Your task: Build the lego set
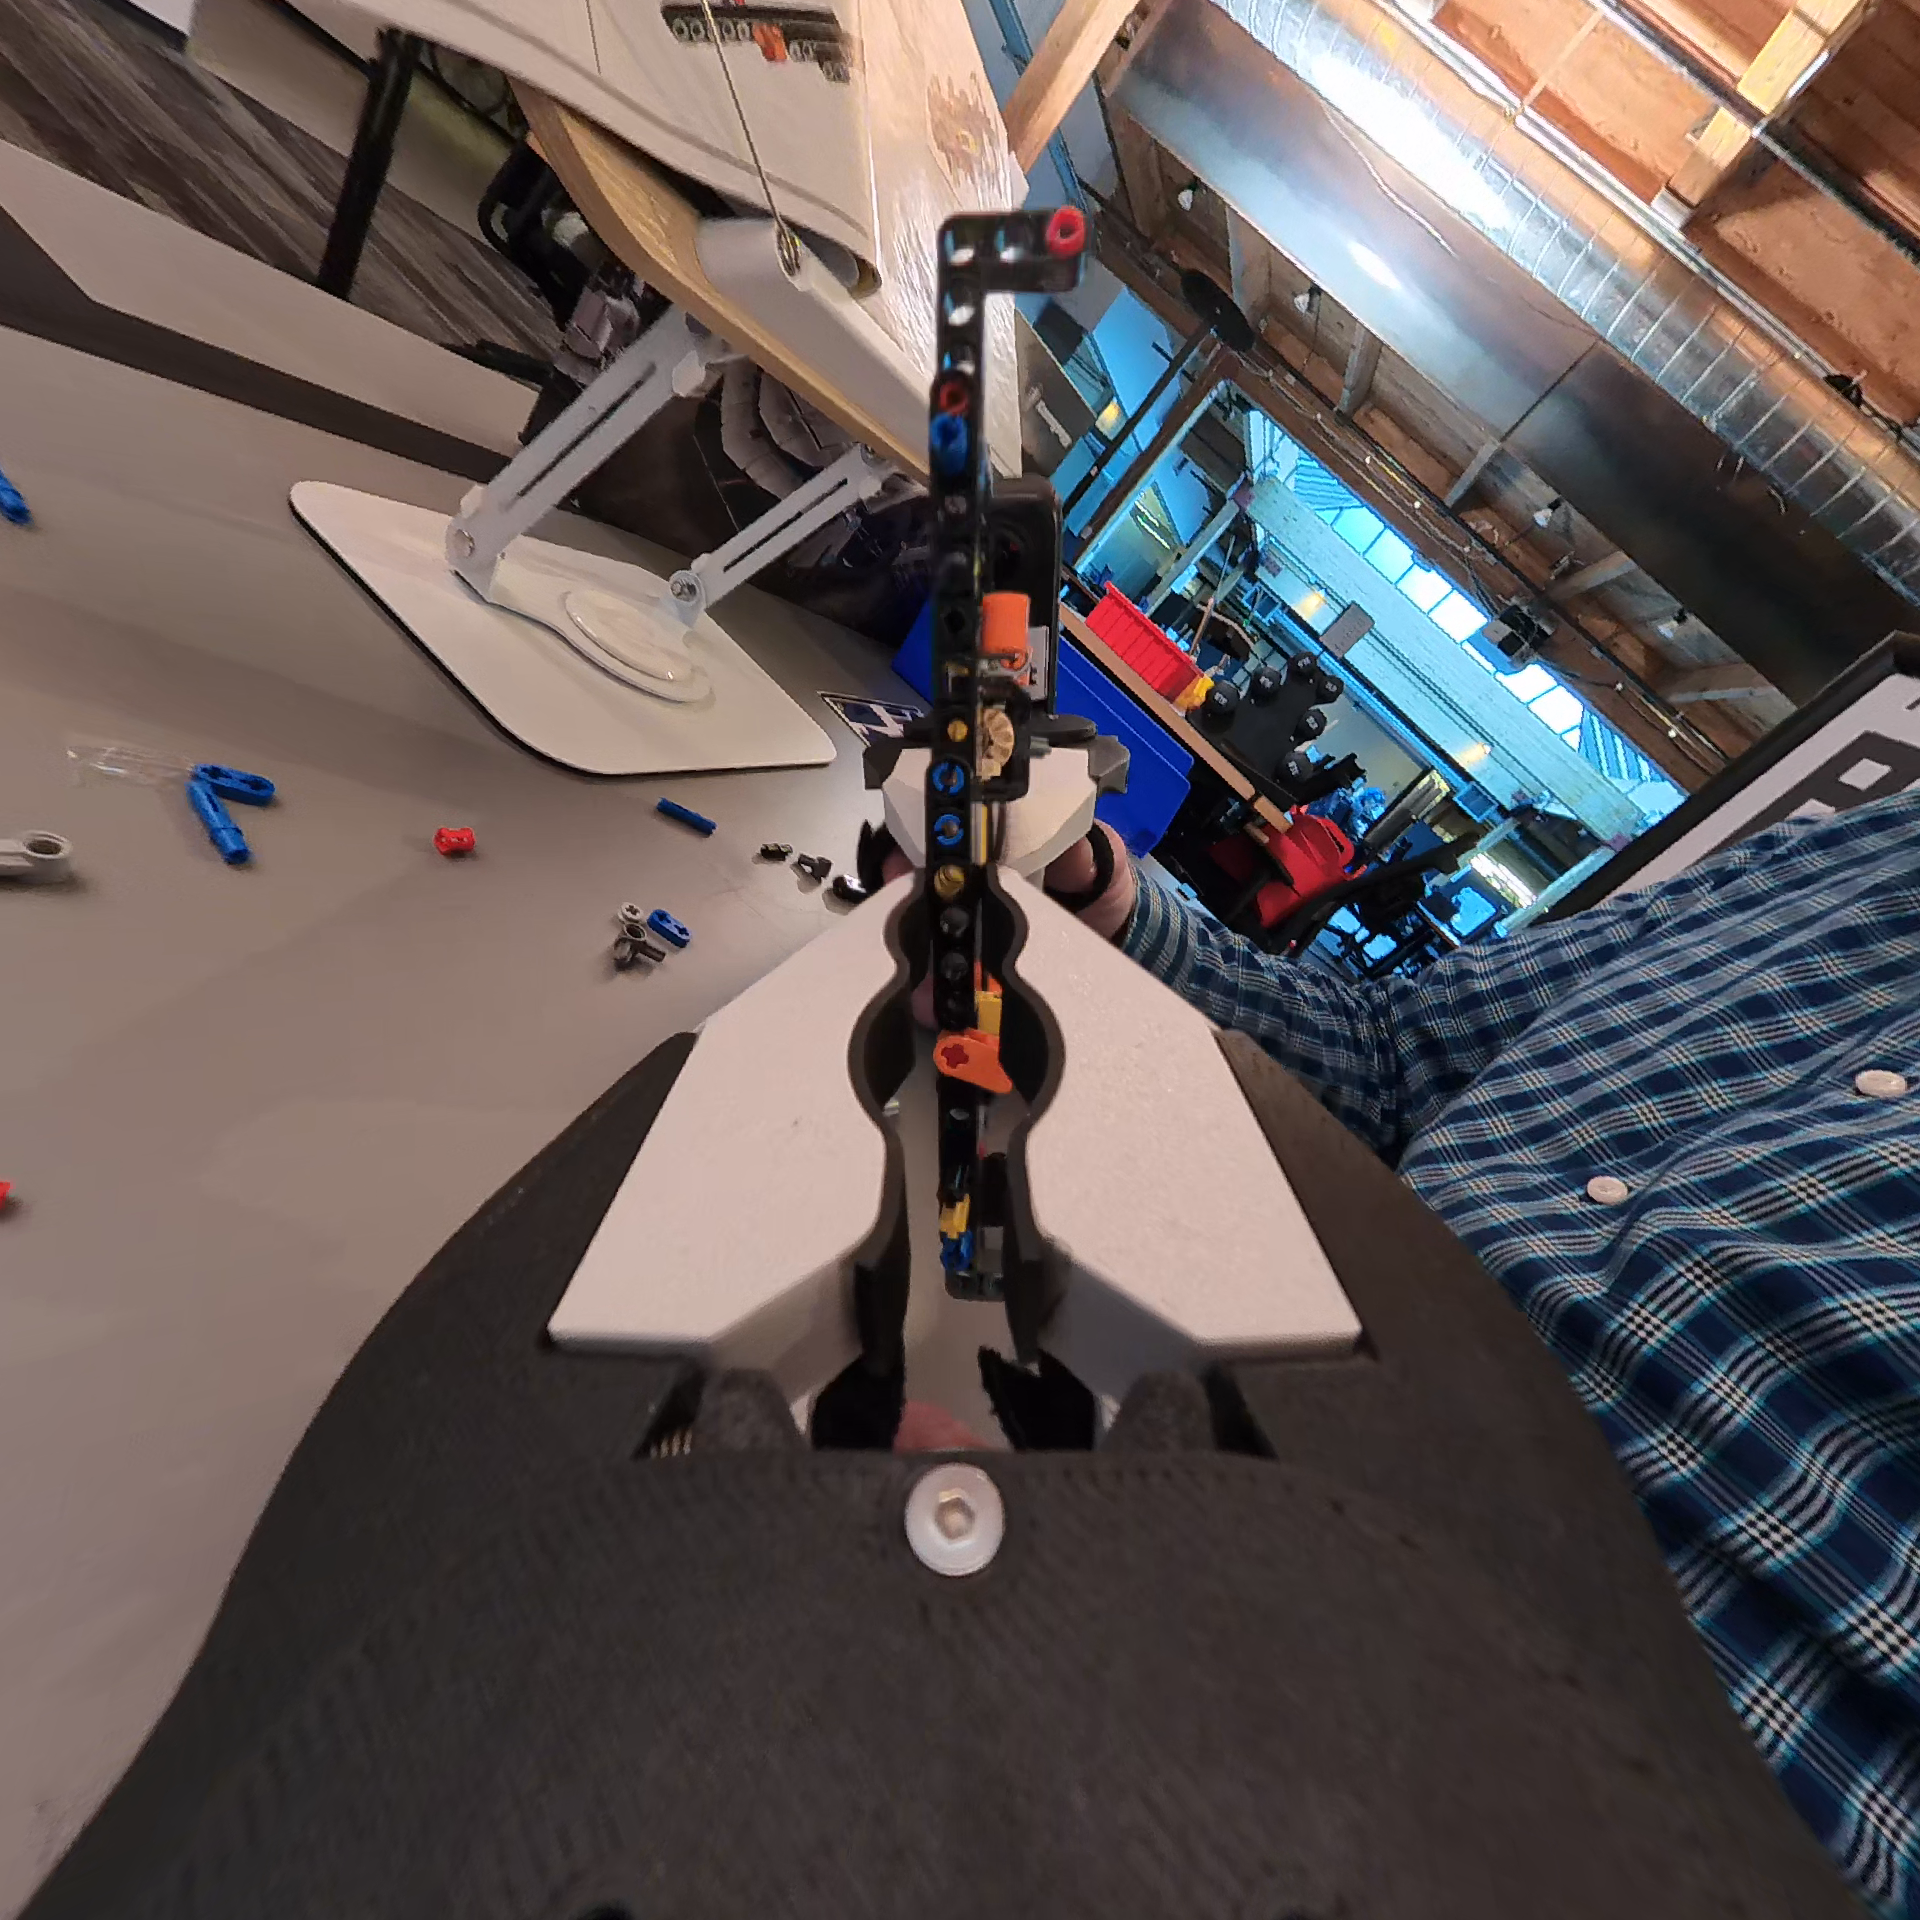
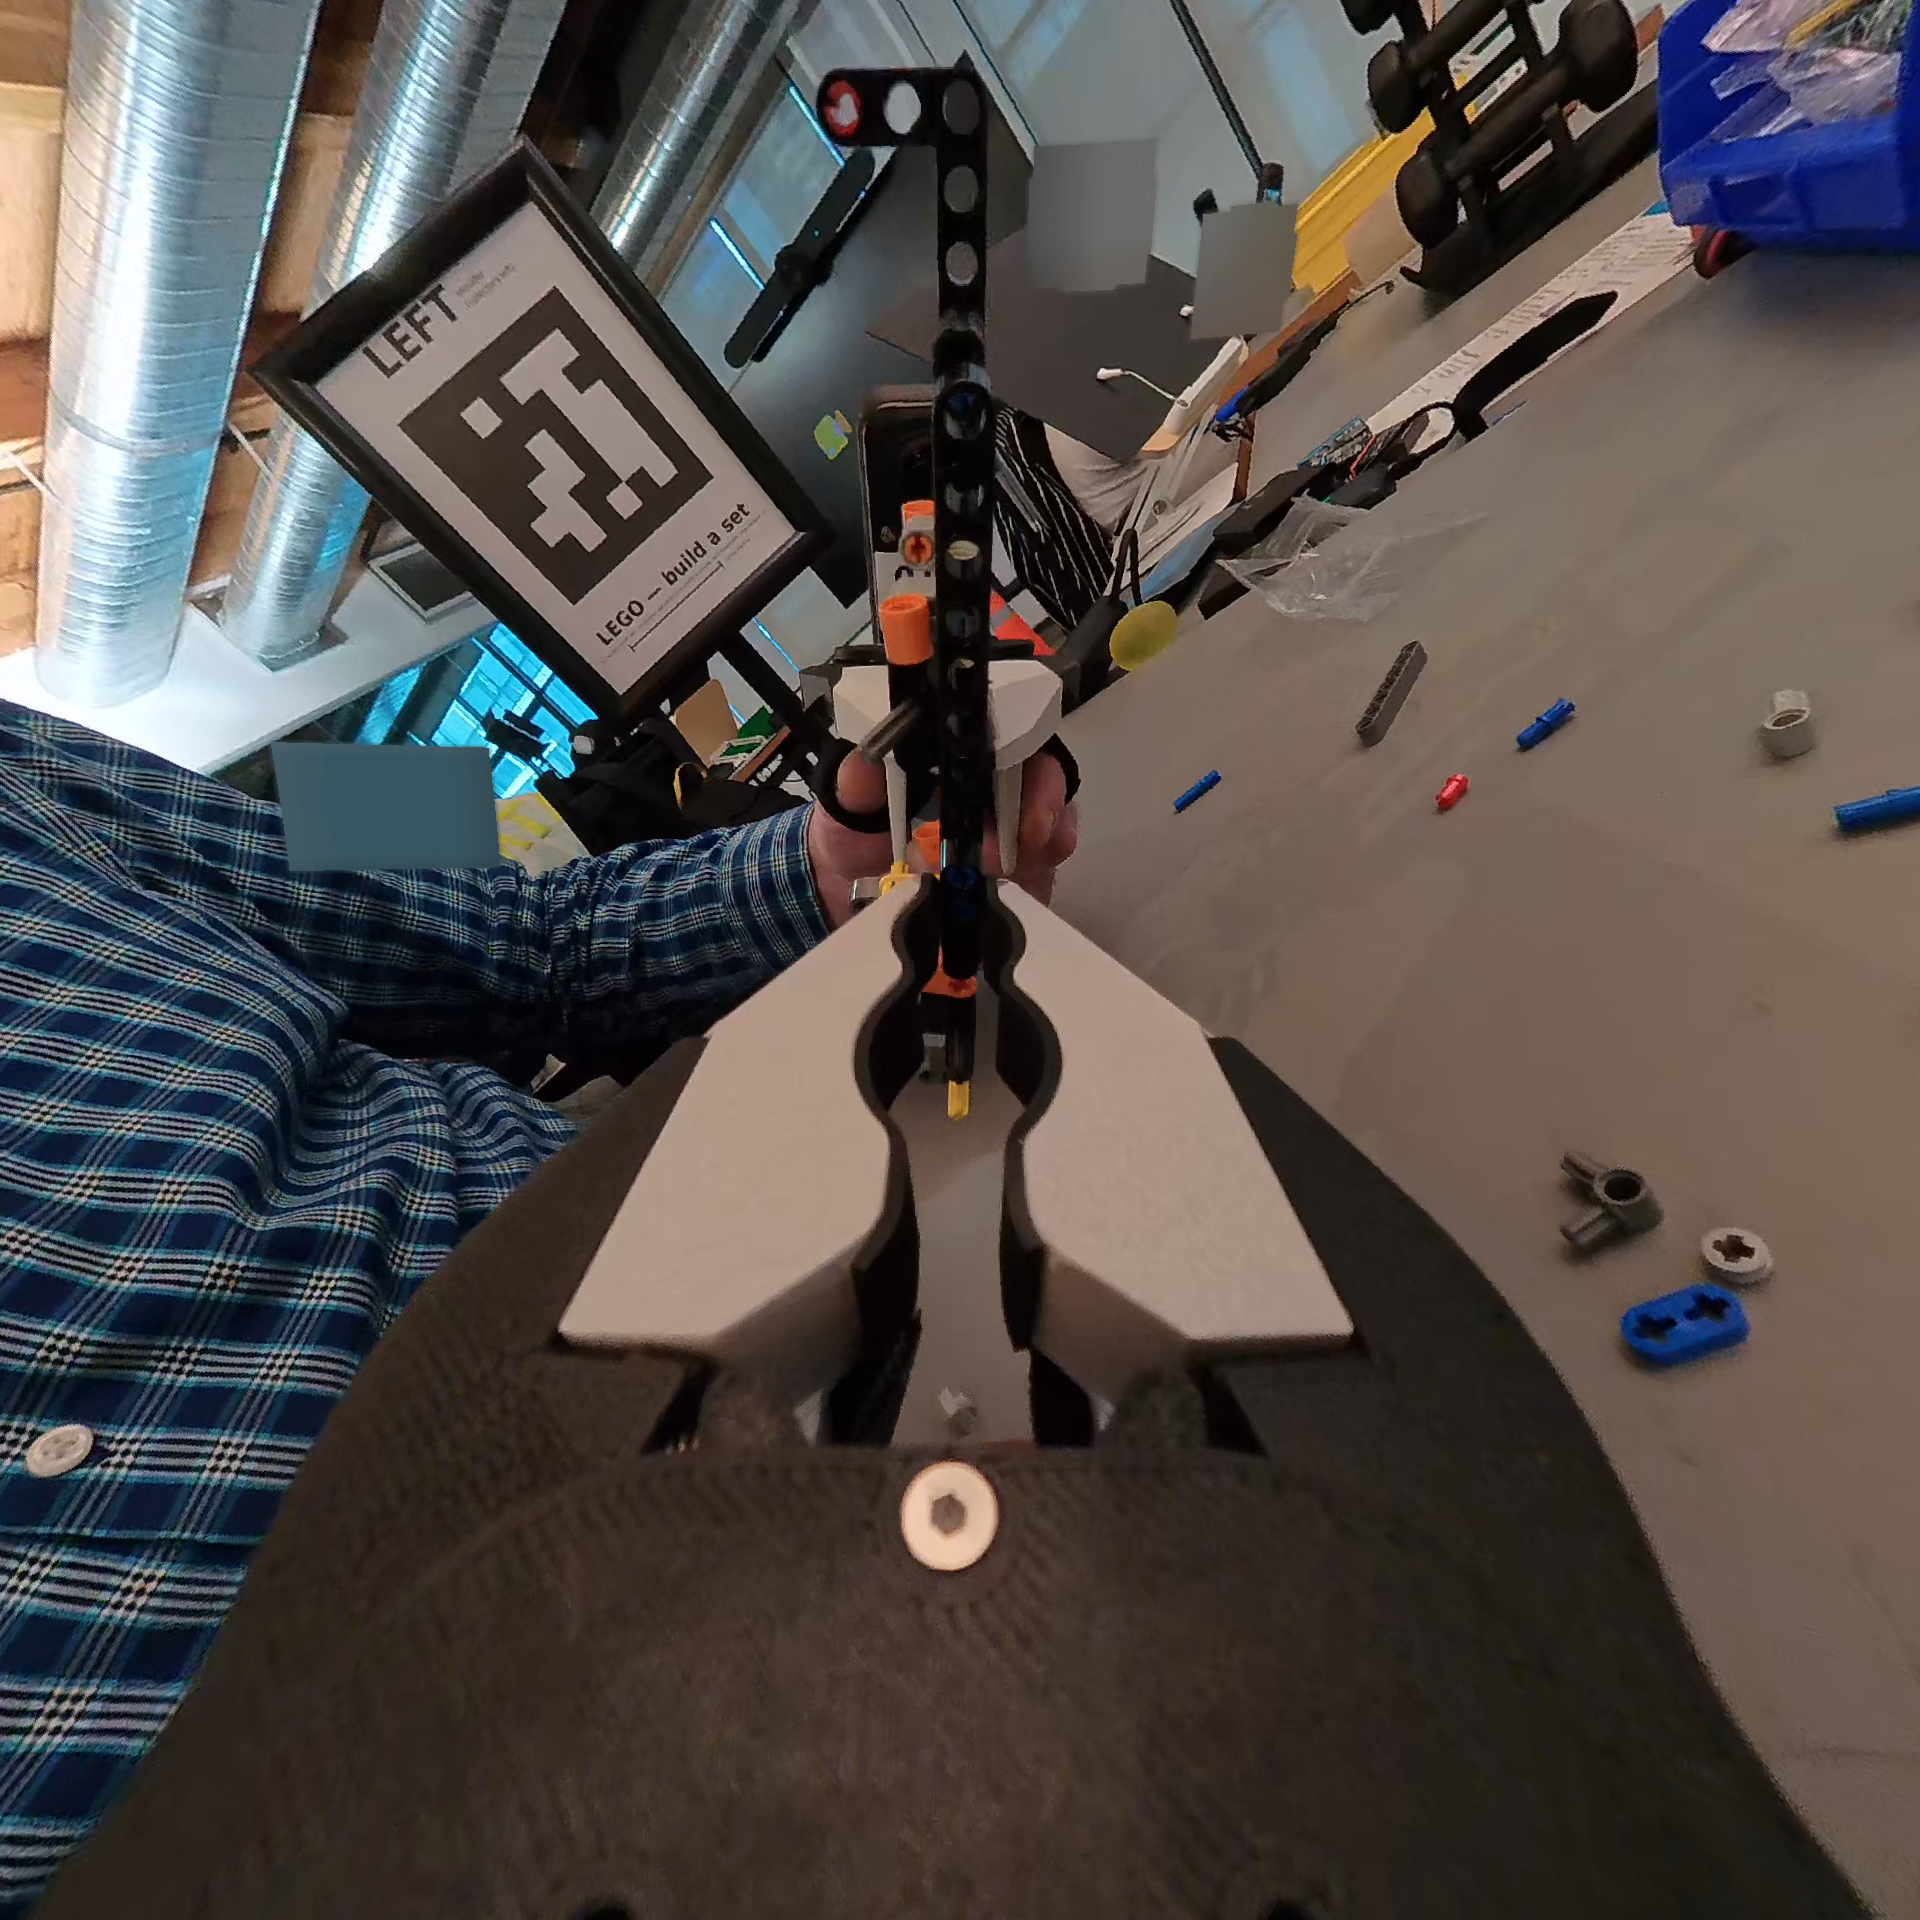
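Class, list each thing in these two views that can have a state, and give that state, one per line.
Left gripper: shut on the black lego assembly.
Right gripper: shut on the black lego assembly.
Black lego assembly: held off the table between both grippers, partly built, pins fitted.
Blue two-hole connector: loose, flat on the grey table.
Red pin: loose on the table.
Clear plastic bag: crumpled on the table.

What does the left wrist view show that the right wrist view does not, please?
Only the left wrist view shows the white stand on the table and the blue angled piece. Only the right wrist view shows the framed marker sign, the blue bin and the grey beam. Both share the black lego assembly, clamped from opposite ends by the left gripper and right gripper, plus the plaid sleeve.
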`<state>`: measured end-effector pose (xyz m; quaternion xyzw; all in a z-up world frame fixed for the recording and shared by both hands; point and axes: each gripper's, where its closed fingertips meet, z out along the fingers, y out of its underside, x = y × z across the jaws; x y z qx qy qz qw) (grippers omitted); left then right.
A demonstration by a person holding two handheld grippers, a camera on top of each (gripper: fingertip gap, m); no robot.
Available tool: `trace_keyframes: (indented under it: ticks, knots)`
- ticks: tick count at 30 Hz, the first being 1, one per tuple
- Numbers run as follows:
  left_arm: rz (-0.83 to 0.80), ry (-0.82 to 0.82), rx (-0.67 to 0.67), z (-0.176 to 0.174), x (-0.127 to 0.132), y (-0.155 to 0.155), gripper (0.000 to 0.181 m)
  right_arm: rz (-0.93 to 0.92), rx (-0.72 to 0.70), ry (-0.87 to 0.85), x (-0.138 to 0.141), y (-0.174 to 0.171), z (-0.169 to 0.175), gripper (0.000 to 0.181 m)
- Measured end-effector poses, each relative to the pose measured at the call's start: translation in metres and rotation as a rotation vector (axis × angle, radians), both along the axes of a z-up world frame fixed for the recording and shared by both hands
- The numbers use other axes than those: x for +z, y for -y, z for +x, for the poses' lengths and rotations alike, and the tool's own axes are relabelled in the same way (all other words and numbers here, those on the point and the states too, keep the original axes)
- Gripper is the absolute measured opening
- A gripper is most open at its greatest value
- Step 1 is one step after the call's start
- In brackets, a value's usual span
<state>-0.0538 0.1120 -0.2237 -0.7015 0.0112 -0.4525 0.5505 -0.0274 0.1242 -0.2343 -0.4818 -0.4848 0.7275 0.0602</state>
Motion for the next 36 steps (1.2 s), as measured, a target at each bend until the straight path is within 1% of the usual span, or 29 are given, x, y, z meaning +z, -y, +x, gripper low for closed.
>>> trace_keyframes:
  ticks: [2,4,9,11,17,23,27,32,36]
  knots:
    - [0.004,0.013,0.020,-0.004,0.002,-0.001,0.010,-0.018,-0.010,0.003,0.001,-0.001,-0.001,0.004]
    - [0.006,0.029,0.038,-0.009,0.003,-0.002,0.018,-0.050,-0.024,0.006,0.002,-0.003,-0.003,0.004]
    - [-0.001,0.049,0.048,-0.014,0.002,-0.002,0.029,-0.103,-0.063,0.014,0.003,-0.010,-0.006,0.004]
    - [-0.008,0.050,0.043,-0.014,0.001,-0.002,0.031,-0.112,-0.075,0.011,0.004,-0.012,-0.007,0.004]
    - [-0.020,0.045,0.025,-0.009,-0.004,-0.002,0.025,-0.130,-0.082,0.012,0.004,-0.015,-0.007,0.004]
    - [-0.025,0.032,0.003,-0.007,-0.007,0.001,0.031,-0.173,-0.097,-0.004,0.009,-0.019,-0.007,0.004]
    - [-0.028,-0.003,-0.010,0.000,-0.011,0.000,0.026,-0.206,-0.103,-0.016,0.012,-0.023,-0.006,0.004]
    - [-0.011,-0.025,0.012,0.003,-0.009,-0.002,0.009,-0.204,-0.100,-0.018,0.012,-0.021,-0.007,0.004]
    - [0.004,-0.029,0.011,0.004,-0.007,-0.001,0.006,-0.204,-0.096,-0.024,0.014,-0.020,-0.007,0.005]
